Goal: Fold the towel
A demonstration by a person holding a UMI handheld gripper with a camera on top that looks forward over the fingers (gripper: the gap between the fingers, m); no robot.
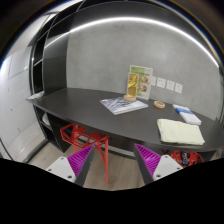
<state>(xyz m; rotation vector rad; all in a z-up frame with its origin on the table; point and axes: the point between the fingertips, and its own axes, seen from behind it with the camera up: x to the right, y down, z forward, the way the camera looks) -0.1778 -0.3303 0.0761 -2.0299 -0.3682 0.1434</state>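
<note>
The hand-held gripper (114,165) has its 2 purple-padded fingers (80,160) apart, holding nothing, above the floor near a red stool (77,134). Well beyond them on the dark counter (90,105), the folded towel (180,131) lies towards the right end, beside a blue object (189,119). Papers (123,104) lie mid-counter before an upright card (139,81).

Matt dark table, soft cloth, glossy paper

Your table (85,103) looks smooth and matt, dark grey. On it, the folded towel (180,131) reads as soft pale cloth; the magazine (123,104) and upright leaflet (139,81) beside it look like glossy paper. Your gripper (116,160) fingers' purple pads (80,159) look ribbed plastic.
</note>
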